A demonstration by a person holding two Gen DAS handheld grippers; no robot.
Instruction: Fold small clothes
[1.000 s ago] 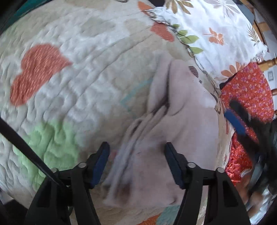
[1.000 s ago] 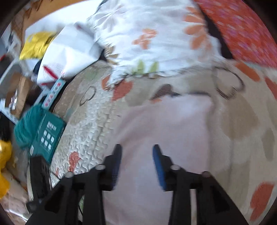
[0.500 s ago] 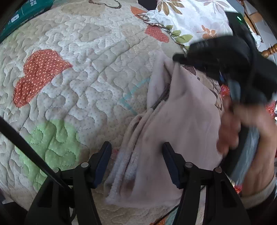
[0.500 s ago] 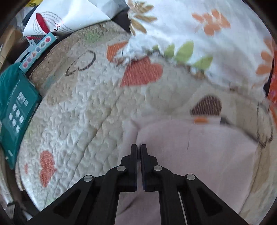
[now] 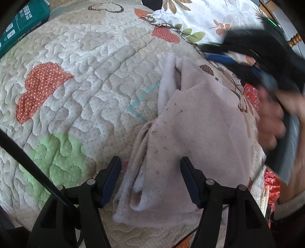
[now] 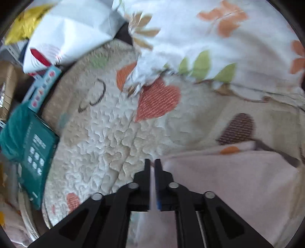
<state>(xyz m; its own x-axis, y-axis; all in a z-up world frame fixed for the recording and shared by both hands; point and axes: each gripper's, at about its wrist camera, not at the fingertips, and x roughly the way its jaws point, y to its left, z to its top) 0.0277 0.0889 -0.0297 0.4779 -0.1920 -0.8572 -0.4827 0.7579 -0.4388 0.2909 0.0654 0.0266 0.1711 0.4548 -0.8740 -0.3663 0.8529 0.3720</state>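
Pink garment (image 5: 192, 133): one, between two tools, left tool (image 5: 150, 179) spread.

Garment (image 5: 192, 137) on quilt (image 5: 91, 80); pillow (image 5: 205, 15) behind.

Pale pink cloth (image 5: 200, 124), heart-patterned quilt (image 5: 85, 66)

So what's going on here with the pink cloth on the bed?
A person is folding a small pale pink garment on a quilted bedspread, with a hand-held gripper in each hand. The right hand-held gripper is shut on a thin edge of the garment. The left hand-held gripper is open, its fingers on either side of the bunched near end without gripping it. The garment is partly folded, with layers stacked along its left side.
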